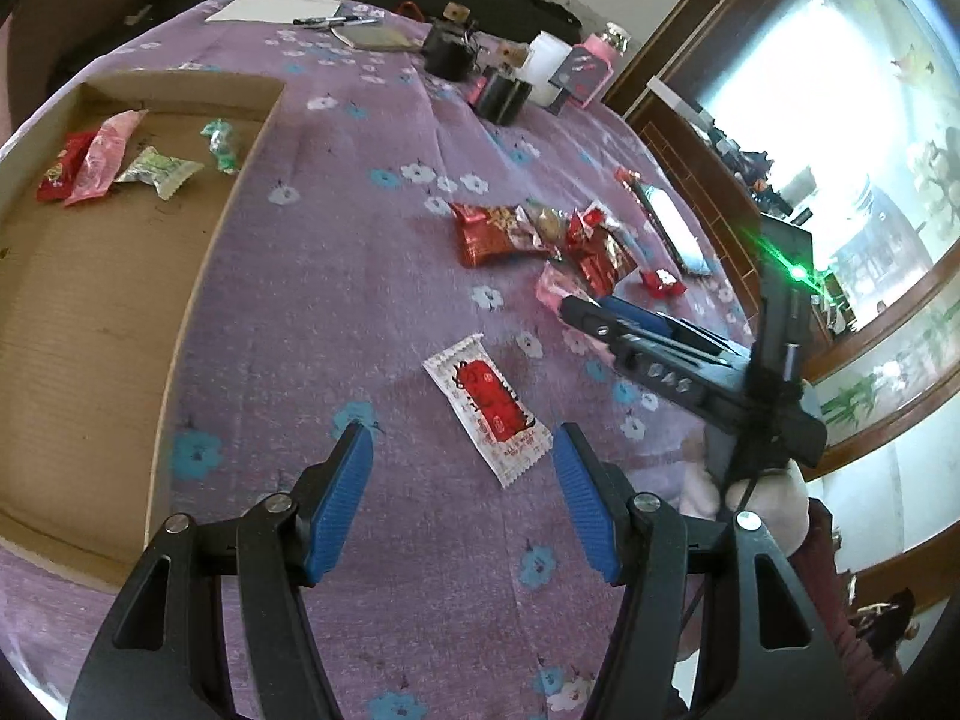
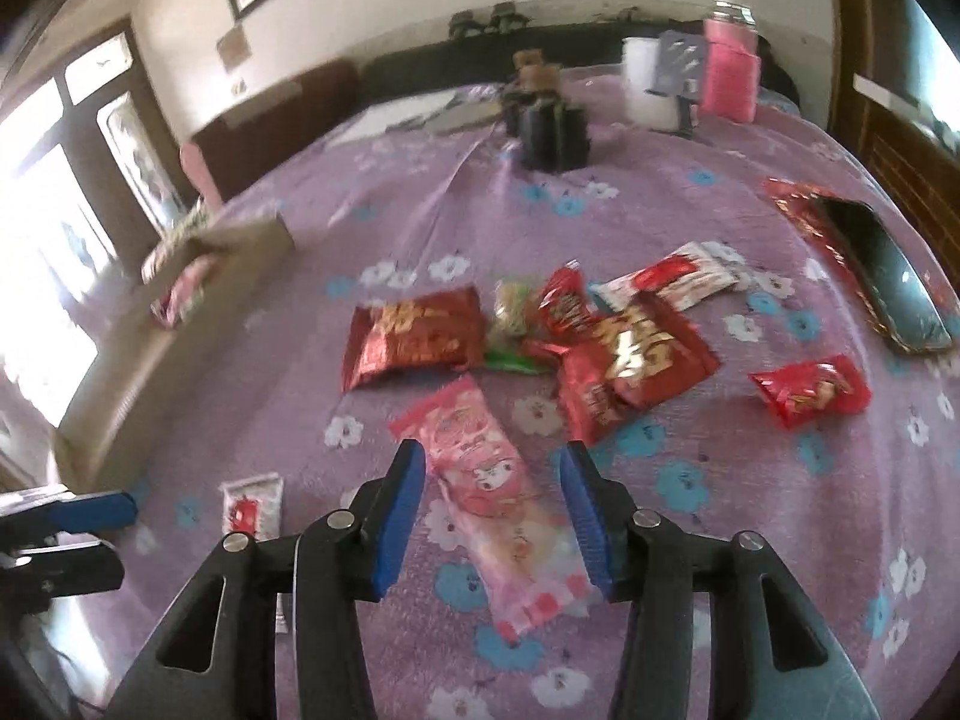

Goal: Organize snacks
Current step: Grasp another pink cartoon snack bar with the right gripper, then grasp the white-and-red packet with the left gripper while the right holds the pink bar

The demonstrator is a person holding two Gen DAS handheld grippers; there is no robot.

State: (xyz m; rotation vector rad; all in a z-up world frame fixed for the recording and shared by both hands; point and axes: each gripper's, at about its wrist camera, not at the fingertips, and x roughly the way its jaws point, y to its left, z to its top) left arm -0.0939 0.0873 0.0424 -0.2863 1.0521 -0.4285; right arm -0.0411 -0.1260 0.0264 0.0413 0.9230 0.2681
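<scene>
A white packet with a red label [image 1: 486, 408] lies flat on the purple flowered cloth [image 1: 360, 276]. Its near end reaches between the fingertips of my left gripper [image 1: 462, 438], which stands open without touching it. In the right wrist view a pink packet [image 2: 486, 498] lies lengthwise between the blue pads of my right gripper [image 2: 493, 450]; the pads stand clear of it, so that gripper is open too. The cardboard box [image 1: 90, 300] at the left holds a red [image 1: 60, 171], a pink [image 1: 105, 153] and two green snacks. A pile of red snack bags [image 2: 600, 348] lies beyond the pink packet.
A phone [image 2: 888, 282] rests on a red envelope at the right. Black holders [image 2: 552, 132], a white cup [image 2: 648, 84] and a pink bottle [image 2: 729, 78] stand at the back. Paper and pens [image 1: 336, 18] lie far back. A lone red snack [image 2: 810, 390] sits right of the pile.
</scene>
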